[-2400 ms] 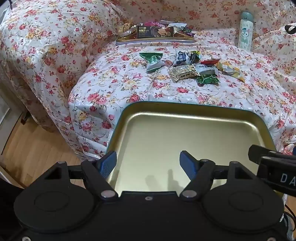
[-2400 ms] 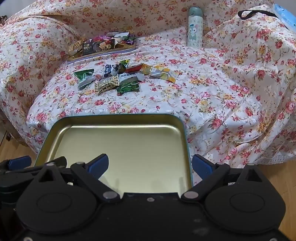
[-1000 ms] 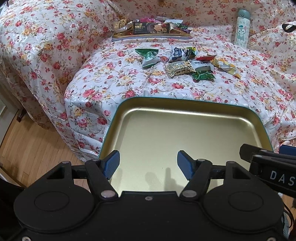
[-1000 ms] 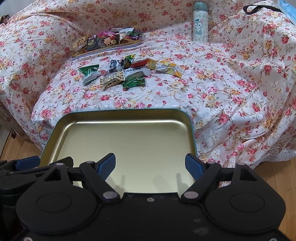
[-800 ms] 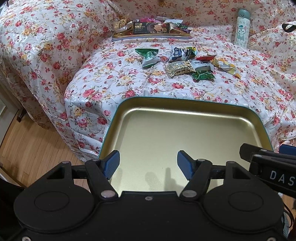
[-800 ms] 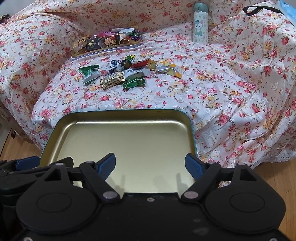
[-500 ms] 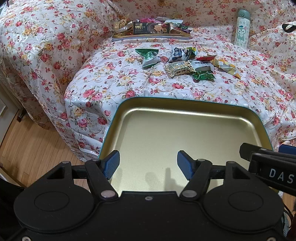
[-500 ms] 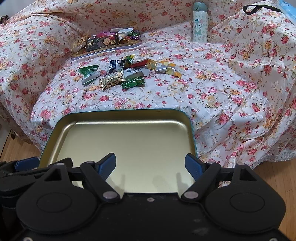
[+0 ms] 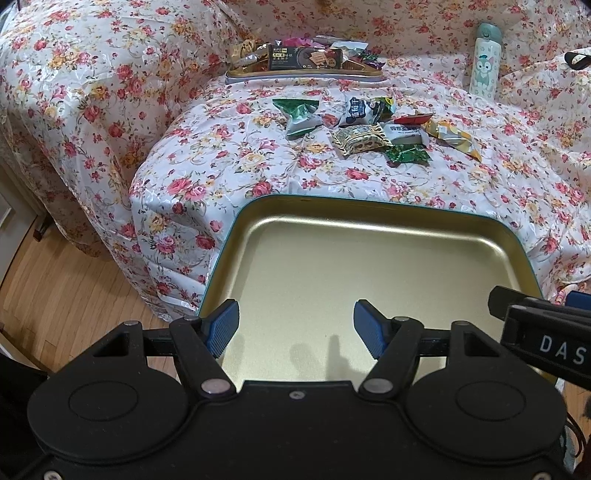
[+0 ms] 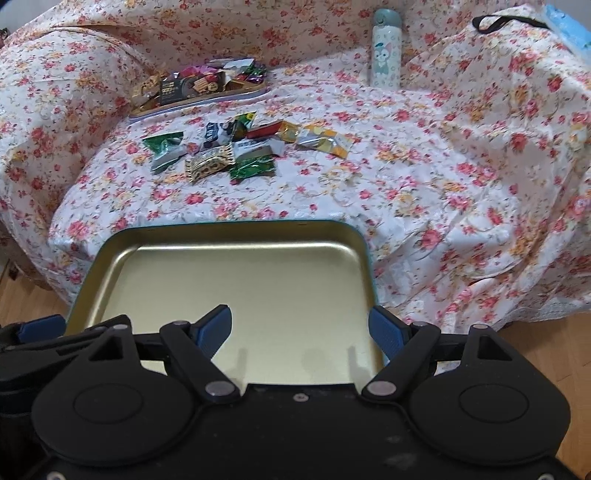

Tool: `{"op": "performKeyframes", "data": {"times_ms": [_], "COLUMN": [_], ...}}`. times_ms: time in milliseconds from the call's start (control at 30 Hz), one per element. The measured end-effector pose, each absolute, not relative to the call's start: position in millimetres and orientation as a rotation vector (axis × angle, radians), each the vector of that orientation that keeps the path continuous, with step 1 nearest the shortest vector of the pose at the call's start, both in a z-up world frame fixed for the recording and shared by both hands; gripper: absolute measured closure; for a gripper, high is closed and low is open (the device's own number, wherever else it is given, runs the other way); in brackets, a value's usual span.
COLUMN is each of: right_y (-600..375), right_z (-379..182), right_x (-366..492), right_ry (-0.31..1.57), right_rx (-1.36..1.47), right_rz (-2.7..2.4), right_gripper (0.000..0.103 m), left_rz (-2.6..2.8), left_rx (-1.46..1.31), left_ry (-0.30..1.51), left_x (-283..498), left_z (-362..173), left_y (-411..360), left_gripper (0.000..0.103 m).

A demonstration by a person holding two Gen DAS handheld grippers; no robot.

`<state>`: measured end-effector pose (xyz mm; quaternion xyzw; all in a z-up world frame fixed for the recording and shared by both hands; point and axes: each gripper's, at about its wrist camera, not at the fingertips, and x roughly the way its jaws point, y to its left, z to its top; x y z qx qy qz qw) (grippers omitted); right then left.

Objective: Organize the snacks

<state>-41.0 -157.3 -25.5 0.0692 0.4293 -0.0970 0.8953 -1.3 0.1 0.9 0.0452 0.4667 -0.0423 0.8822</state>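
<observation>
An empty gold tray with a teal rim (image 9: 369, 205) (image 10: 236, 225) lies just under both grippers at the near edge of the floral-covered surface. My left gripper (image 9: 295, 326) is open over the tray's left half, its left finger by the left rim. My right gripper (image 10: 300, 328) is open over the right half, its right finger at the right rim. Nothing sits between either pair of fingers. Several loose wrapped snacks lie further back: a green packet (image 9: 299, 114) (image 10: 166, 147), a gold one (image 9: 360, 138) (image 10: 208, 164), an orange one (image 9: 452, 138) (image 10: 327, 142).
A second tray (image 9: 303, 74) (image 10: 199, 103), piled with snacks, sits at the back. A pale cartoon bottle (image 9: 485, 59) (image 10: 386, 48) stands at the back right. Wooden floor (image 9: 55, 295) (image 10: 546, 350) shows on both sides. A black strap (image 10: 498, 20) lies on the cloth.
Since 2.4 s ago both views shifted a little, so the snacks sit higher in the frame, and the fingers drew slightly closer together. Over the last second almost nothing moved.
</observation>
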Motion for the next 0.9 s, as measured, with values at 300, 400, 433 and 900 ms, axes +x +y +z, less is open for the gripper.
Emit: {"op": "performKeyframes", "data": {"times_ms": [300,400,433,900], "right_y": [-153,-154,-153,-157], "right_z": [-22,-20,-19,-15], "right_x": [-45,-48,-48,-49], "right_ry": [0.867,0.846,0.837,0.788], "right_rx": [0.109,0.116,0.115,0.159], "right_rz": [-0.196,-0.181,-0.180,-0.087], "right_gripper": [0.010,0.007,0.007,0.014], "left_rz": [-0.088,-0.087,-0.087,-0.109], "left_rx": [0.089,0.088,0.088,0.001], "left_ry": [0.972,0.971,0.969,0.928], "left_x": [-2,-2,-2,8], "left_z": [0,0,0,7], "left_y": [1,1,1,15], "left_gripper": [0.033,0.033,0.033,0.039]}}
